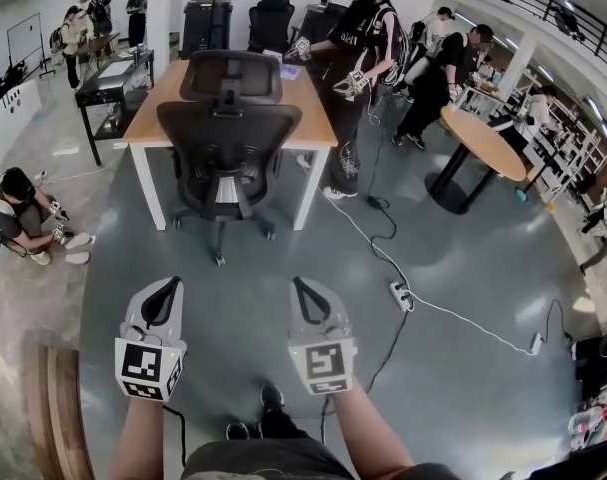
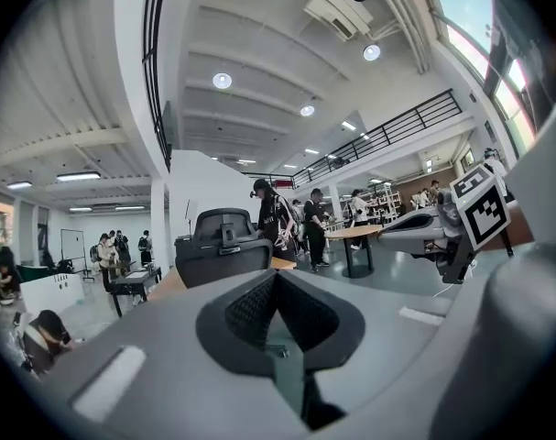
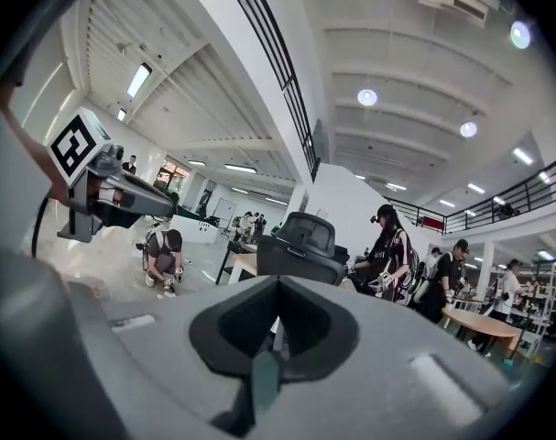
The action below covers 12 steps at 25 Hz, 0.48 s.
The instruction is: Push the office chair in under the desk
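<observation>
A black mesh office chair (image 1: 228, 138) stands with its back toward me, pulled out a little from a wooden desk (image 1: 153, 110) on white legs. My left gripper (image 1: 170, 284) and right gripper (image 1: 299, 284) are held side by side, low in the head view, well short of the chair. Both are shut with nothing between the jaws. The left gripper view looks past its closed jaws (image 2: 276, 280) to the chair (image 2: 223, 244). In the right gripper view the shut jaws (image 3: 278, 287) point at the chair (image 3: 300, 246).
A person (image 1: 361, 78) stands at the desk's right side. A power strip (image 1: 401, 295) and white cable lie on the floor at right. A round table (image 1: 483, 140) is further right, a crouching person (image 1: 18, 218) at left, and a black table (image 1: 113, 80) at back left.
</observation>
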Tool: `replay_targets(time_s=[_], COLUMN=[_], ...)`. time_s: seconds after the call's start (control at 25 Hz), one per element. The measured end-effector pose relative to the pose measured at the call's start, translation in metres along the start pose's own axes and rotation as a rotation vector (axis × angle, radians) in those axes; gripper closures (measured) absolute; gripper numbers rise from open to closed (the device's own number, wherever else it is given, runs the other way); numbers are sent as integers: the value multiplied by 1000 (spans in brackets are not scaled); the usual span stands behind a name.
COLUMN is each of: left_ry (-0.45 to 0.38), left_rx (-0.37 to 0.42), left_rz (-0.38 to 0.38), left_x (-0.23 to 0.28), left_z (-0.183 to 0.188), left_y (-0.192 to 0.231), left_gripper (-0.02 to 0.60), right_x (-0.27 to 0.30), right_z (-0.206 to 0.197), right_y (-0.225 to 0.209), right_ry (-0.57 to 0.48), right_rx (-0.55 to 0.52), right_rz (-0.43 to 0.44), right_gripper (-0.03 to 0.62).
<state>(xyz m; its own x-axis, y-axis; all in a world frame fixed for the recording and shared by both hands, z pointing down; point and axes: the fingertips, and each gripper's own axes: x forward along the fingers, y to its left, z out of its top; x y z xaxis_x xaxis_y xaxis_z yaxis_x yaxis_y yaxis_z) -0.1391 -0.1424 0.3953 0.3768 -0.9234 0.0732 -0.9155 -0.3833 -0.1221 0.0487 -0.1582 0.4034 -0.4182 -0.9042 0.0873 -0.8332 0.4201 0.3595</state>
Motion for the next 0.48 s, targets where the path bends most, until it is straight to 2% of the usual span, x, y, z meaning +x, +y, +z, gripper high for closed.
replay_targets(time_s=[0.24, 0.48], left_ry=[2, 0], left_rx=[-16, -32], left_rz=[-11, 18], left_x=[3, -1], left_z=[-7, -9], left_y=[-4, 4], left_gripper=[568, 568], right_x=[-2, 1], right_z=[-6, -7], right_y=[-7, 0], right_ry=[15, 24], right_rx=[9, -10], right_rz=[-10, 6], right_gripper=[603, 604])
